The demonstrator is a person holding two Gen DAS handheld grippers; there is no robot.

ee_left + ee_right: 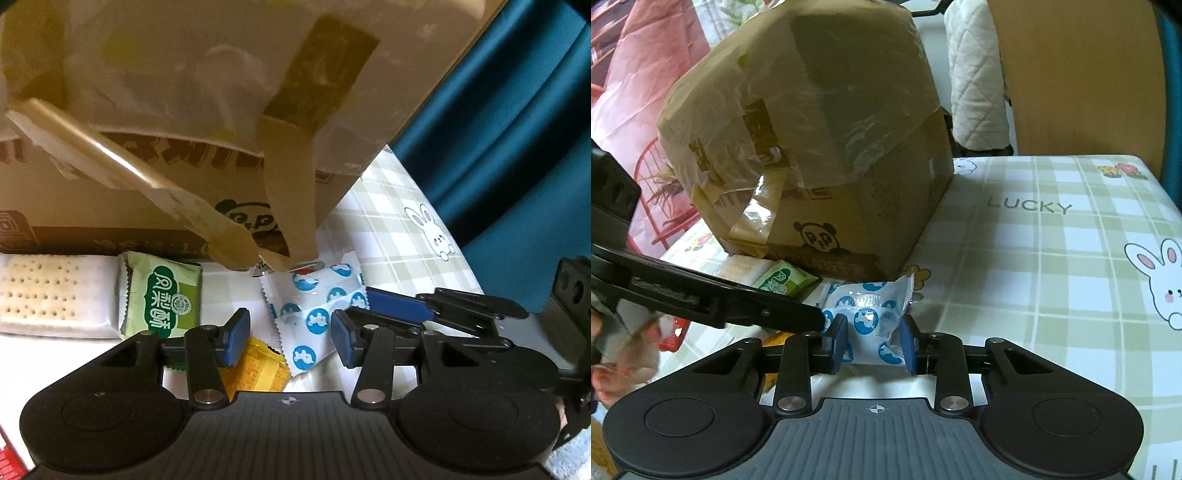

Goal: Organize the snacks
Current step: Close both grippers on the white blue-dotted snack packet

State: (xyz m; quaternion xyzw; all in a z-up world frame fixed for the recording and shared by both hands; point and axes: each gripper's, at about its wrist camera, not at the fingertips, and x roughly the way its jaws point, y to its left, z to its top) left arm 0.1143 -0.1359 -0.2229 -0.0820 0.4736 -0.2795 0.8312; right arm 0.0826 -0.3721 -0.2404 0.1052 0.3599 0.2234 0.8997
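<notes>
Right gripper (873, 341) clamped on the white packet with blue dots (866, 315), pads pinching its near end so the film bulges and creases between them. Packet lies on the checked tablecloth (1052, 258) just in front of the cardboard box (820, 147), its far crimped edge lifted toward the box base. Left gripper (290, 338) hangs over the same packet (317, 314) with its jaws apart, nothing pressed between the pads; the yellow wrapped snack (258, 369) sits below its left pad. Judgement: the step in hand is picking up the dotted packet to sort it. To do it well, lift straight up and slowly, since the film is slick and the hold is only on one end; the free end will droop and may snag the loose tape strips (288, 206) dangling from the box. The left gripper crowds the packet and should stay clear of the right one's fingers, or take a different snack. Materials: packet is glossy plastic film, serrated seams, soft puffed body. Green packet (166, 299) beside it is matte foil with white characters, zigzag ends, flat and rectangular. Next to that, a clear-wrapped cracker pack (51, 295), pale biscuit with rows of pinholes, stiff and slab-like. Box is brown corrugated board, heavily wrapped in wrinkled shiny packing tape, a panda printed low on its face. Cloth looks smooth, wipeable vinyl with rabbit prints.
</notes>
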